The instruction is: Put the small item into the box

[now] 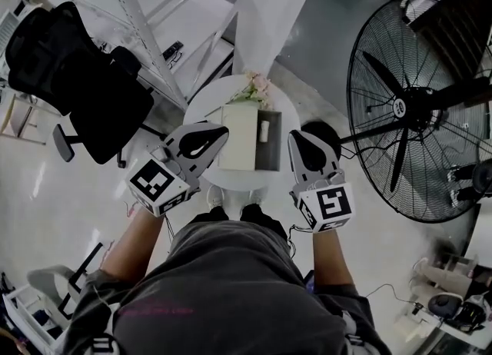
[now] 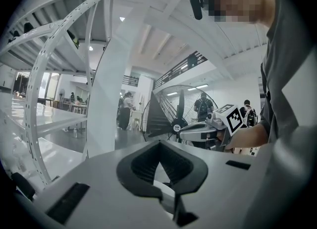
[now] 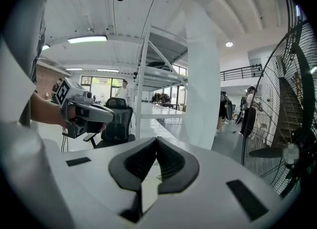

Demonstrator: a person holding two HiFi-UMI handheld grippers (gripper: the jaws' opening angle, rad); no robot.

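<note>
An open box point(image 1: 240, 140) lies on the small round white table point(image 1: 206, 96), its cream lid folded to the left and its dark inside point(image 1: 274, 154) to the right. A small white item point(image 1: 264, 131) rests inside the box. My left gripper point(image 1: 224, 130) hovers at the box's left side, jaws together and empty. My right gripper point(image 1: 295, 137) hovers at its right side, also shut with nothing held. Both point roughly level, above the table. In the left gripper view my left gripper point(image 2: 158, 143) faces the right gripper point(image 2: 198, 130). The right gripper view shows my right gripper point(image 3: 157, 139) and the left gripper point(image 3: 99, 114).
A bunch of pale flowers point(image 1: 257, 84) stands at the table's far edge. Behind it rises a white pillar point(image 1: 269, 8). A large floor fan point(image 1: 415, 107) stands at the right, a black office chair point(image 1: 77, 84) and a white shelving rack point(image 1: 146, 23) at the left.
</note>
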